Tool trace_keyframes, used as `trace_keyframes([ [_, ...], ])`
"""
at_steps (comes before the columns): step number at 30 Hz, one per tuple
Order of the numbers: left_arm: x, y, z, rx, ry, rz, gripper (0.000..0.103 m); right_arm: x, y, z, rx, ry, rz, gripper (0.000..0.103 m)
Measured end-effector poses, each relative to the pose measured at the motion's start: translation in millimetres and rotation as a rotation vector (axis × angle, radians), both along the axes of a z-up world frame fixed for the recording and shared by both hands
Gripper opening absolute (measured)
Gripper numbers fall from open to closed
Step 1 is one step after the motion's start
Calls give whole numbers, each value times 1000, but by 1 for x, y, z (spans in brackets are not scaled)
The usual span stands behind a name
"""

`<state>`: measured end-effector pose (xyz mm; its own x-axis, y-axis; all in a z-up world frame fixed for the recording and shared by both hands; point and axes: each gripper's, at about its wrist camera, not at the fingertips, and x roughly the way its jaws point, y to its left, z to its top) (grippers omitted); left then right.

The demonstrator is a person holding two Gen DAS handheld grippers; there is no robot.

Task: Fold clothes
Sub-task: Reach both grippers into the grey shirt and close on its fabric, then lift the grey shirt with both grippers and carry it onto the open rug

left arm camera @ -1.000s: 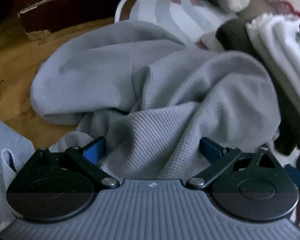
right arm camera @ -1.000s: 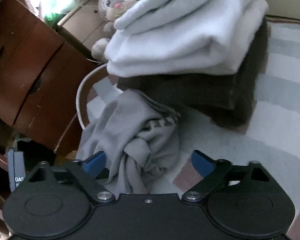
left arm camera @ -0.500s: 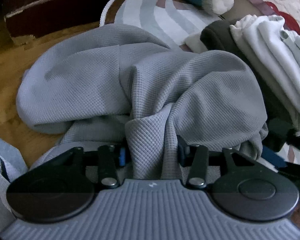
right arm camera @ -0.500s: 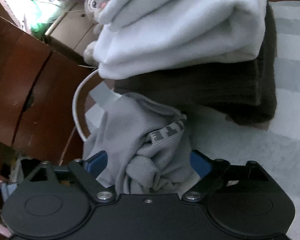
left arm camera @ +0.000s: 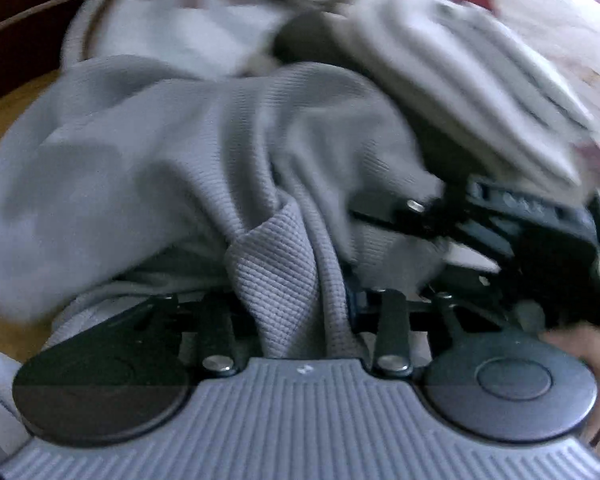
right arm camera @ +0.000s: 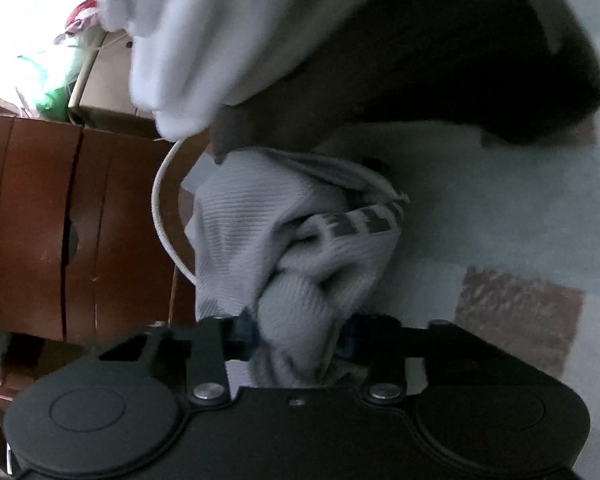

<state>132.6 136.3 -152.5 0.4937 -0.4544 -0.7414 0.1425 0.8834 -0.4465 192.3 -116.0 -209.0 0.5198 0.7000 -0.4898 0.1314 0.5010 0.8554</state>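
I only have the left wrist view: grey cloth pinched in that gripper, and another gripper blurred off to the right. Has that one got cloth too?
Observer: Yes. The right gripper is closing its jaws on a bunched fold of the grey garment.
Operator: Any marking on the cloth there?
Observer: A band with dark block marks runs along its edge, above that fold.
Operator: What is it lying on?
Observer: A pale rug, with a brown patch to the right of the gripper.
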Motion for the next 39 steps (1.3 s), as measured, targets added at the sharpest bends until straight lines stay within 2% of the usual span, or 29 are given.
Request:
trace_keyframes([
  [2,-6,-8,5,-63,-17,-96,34,-9,-7,15,-7,-12,21,38],
  [4,-13,-15,10,-164,-24,-195,34,-23,-20,37,-36,-25,39,36],
  [7,-28,-31,23,-264,-69,-344,34,-45,-38,80,-144,-32,80,34],
  [9,-39,-41,31,-303,-91,-419,34,-60,-44,108,-261,-43,121,33],
  [11,-55,-58,41,-277,-136,-465,34,-81,-46,131,-359,-61,171,33],
  [14,-80,-110,57,-140,-220,-505,32,-121,-61,154,-426,-125,216,33],
  [16,-91,-131,67,-151,-248,-528,29,-144,-75,165,-414,-207,204,33],
  [19,-107,-159,84,-184,-291,-567,26,-180,-110,170,-343,-308,154,32],
  [24,-123,-213,92,-126,-317,-599,20,-193,-153,178,-387,-397,159,27],
  [25,-126,-224,92,-111,-319,-599,20,-196,-164,174,-368,-416,151,26],
  [30,-140,-283,96,-9,-341,-596,18,-217,-218,148,-208,-457,19,24],
  [35,-157,-336,105,9,-411,-613,18,-245,-238,163,-318,-536,-54,24],
  [39,-171,-378,135,24,-484,-720,17,-274,-268,183,-387,-568,-160,23],
])
